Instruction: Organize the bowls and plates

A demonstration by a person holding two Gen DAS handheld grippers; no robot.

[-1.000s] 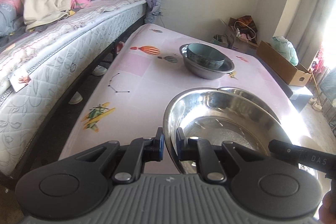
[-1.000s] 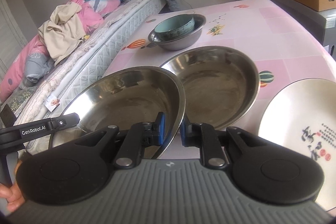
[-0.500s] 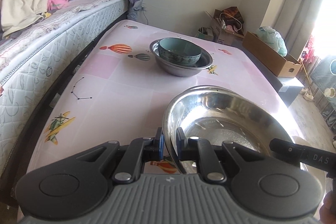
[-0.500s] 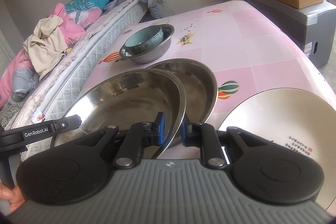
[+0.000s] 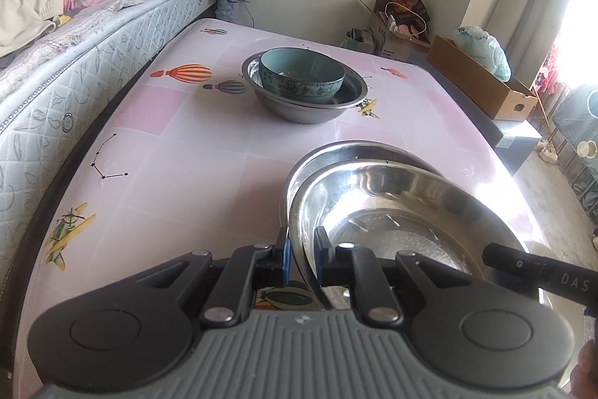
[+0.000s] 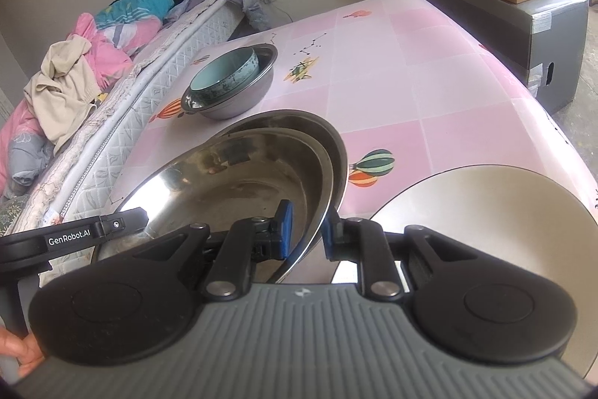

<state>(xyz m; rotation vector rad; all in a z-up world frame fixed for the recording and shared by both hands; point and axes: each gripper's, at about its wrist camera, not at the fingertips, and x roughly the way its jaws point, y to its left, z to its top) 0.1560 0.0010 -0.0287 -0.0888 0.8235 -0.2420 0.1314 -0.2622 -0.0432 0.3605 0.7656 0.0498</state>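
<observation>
Filling the room: pink table point(image 5: 179, 122), bed point(image 5: 74, 36).

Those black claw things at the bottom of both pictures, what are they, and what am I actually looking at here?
There is no robot. A person holds a two-finger claw tool in each hand, and each tool has a wide-angle camera looking along its fingers. One picture comes from the left claw, the other from the right claw.

Both claws pinch opposite rims of the same upper steel bowl, which sits in a lower steel bowl on the pink table. Whether it fully rests there, I cannot tell.

Farther back, a teal bowl stands inside a far steel bowl. A pale plate lies beside the right claw.
</observation>
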